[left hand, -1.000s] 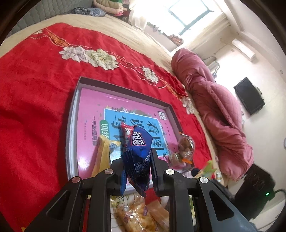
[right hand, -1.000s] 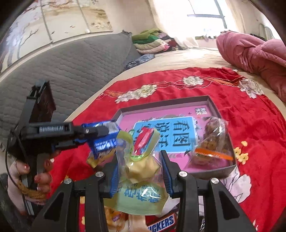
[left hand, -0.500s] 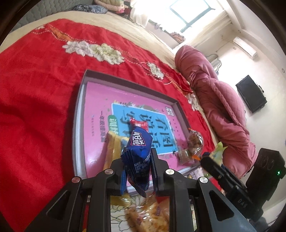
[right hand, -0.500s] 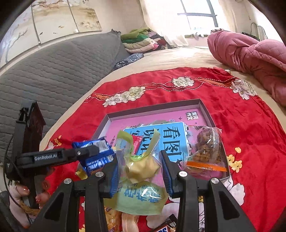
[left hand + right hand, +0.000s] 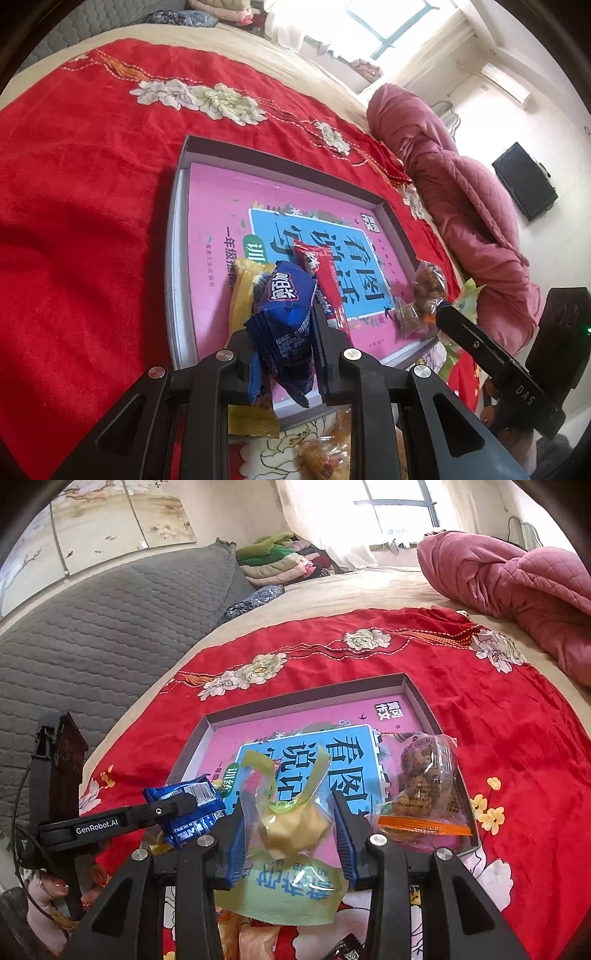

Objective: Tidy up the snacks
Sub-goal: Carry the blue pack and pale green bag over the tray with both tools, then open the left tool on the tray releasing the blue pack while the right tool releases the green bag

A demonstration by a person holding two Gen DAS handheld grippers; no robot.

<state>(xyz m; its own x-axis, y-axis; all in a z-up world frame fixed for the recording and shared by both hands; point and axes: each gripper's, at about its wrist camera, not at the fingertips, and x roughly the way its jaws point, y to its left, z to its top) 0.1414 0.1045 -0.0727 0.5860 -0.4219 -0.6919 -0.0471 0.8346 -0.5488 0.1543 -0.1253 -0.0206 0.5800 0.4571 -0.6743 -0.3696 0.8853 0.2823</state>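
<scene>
Bedding fills most of both views: a red blanket [image 5: 81, 229] with embroidered white flowers is spread over the bed, and a rumpled pink quilt [image 5: 517, 587] lies along its far side. On the blanket sits a shallow grey box [image 5: 280, 162], its floor covered by a pink book [image 5: 218, 229] with a blue panel of printed characters.

Inside the box, against the right wall as the right wrist camera sees it, lies a clear bag of brown snacks [image 5: 424, 775] with an orange strip along its near edge. Nearer the left tongs, a yellow packet [image 5: 242, 291] and a red packet [image 5: 325, 273] rest on the book, side by side.

The left gripper [image 5: 282, 343] is pinching a blue snack packet [image 5: 288, 325] between its two fingers; the packet stands up out of the jaws, hanging over the near edge of the box, just in front of the yellow and red packets (whether it touches them cannot be told). The right gripper [image 5: 291, 834] is clamped on a pale green snack bag [image 5: 288, 878] whose clear upper half shows yellowish pieces; the bag's top sticks up between the blue-lined fingers [image 5: 236, 842], and its printed bottom hangs below them, short of the box's near wall.

More loose snacks [image 5: 325, 454] lie on the blanket beneath the tongs.
</scene>
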